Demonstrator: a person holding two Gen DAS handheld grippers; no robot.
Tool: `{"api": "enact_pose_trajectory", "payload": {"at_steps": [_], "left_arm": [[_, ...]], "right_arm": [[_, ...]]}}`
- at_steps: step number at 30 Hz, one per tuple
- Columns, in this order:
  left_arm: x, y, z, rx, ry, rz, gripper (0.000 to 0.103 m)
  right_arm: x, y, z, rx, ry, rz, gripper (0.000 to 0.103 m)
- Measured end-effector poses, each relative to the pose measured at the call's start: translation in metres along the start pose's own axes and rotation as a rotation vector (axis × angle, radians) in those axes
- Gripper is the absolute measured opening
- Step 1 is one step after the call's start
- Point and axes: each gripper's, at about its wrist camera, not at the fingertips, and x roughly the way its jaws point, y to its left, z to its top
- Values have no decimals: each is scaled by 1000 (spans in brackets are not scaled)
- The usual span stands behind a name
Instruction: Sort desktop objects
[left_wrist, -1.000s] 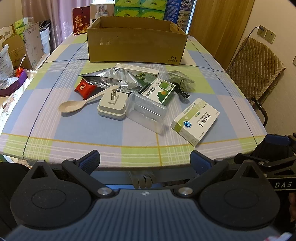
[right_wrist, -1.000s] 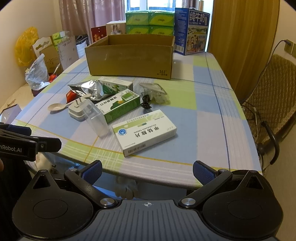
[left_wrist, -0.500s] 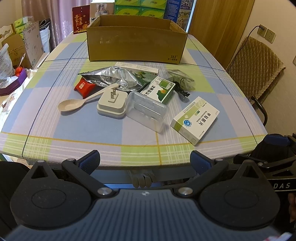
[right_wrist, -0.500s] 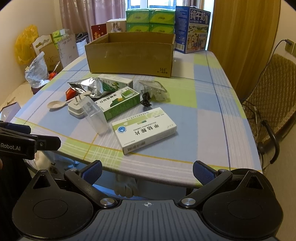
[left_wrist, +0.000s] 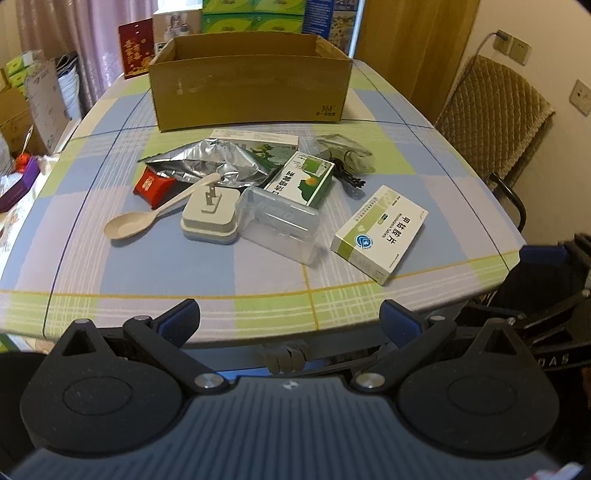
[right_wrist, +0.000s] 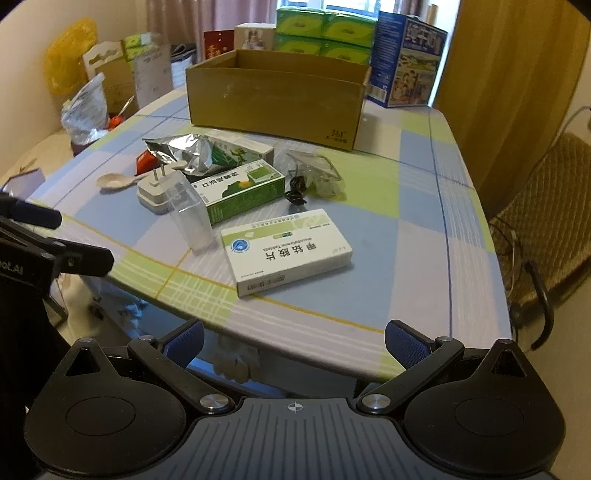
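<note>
A pile of small items lies mid-table: a white medicine box (left_wrist: 380, 233) (right_wrist: 286, 250), a clear plastic case (left_wrist: 279, 224) (right_wrist: 189, 214), a green box (left_wrist: 301, 178) (right_wrist: 240, 190), a white plug adapter (left_wrist: 209, 216) (right_wrist: 157, 192), a beige spoon (left_wrist: 147, 218), a red packet (left_wrist: 153, 185), a silver foil bag (left_wrist: 207, 164) (right_wrist: 181, 151) and a bagged black cable (left_wrist: 345, 162) (right_wrist: 314, 173). An open cardboard box (left_wrist: 251, 79) (right_wrist: 275, 94) stands behind them. My left gripper (left_wrist: 290, 321) and right gripper (right_wrist: 293, 345) hang wide open at the table's near edge, holding nothing.
The checked tablecloth (left_wrist: 177, 266) has bare room in front of the pile. A padded chair (left_wrist: 491, 122) (right_wrist: 543, 206) stands at the right. Green tissue packs (right_wrist: 323, 35) and a blue carton (right_wrist: 406, 61) sit behind the box. Bags and boxes (right_wrist: 92, 99) crowd the left side.
Both grippers have drifted slightly forward toward the table, so the items look a little nearer. Nothing on the table has moved.
</note>
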Motion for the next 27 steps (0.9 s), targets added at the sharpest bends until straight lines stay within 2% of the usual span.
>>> {"api": "enact_pose_trajectory", "payload": {"at_steps": [3, 6, 9, 13, 22, 25, 27], "left_arm": [[0, 1, 5, 55, 1, -13, 102], [-2, 0, 11, 151, -16, -15, 102], [-2, -1, 17, 261, -31, -12, 102], [2, -4, 24, 449, -34, -8, 102], [24, -8, 35, 895, -67, -58, 100], [43, -9, 40, 1007, -20, -97, 93], [55, -11, 39, 1095, -7, -106, 93]], "right_arm": [[1, -4, 6, -51, -2, 19, 101], [2, -6, 14, -138, -22, 35, 101], [2, -4, 21, -281, -53, 45, 101], [2, 4, 25, -541, -120, 50, 101], [25, 14, 30, -988, -99, 134, 101], [44, 17, 26, -1135, -74, 146, 101], [57, 18, 24, -1208, -53, 158, 101]]}}
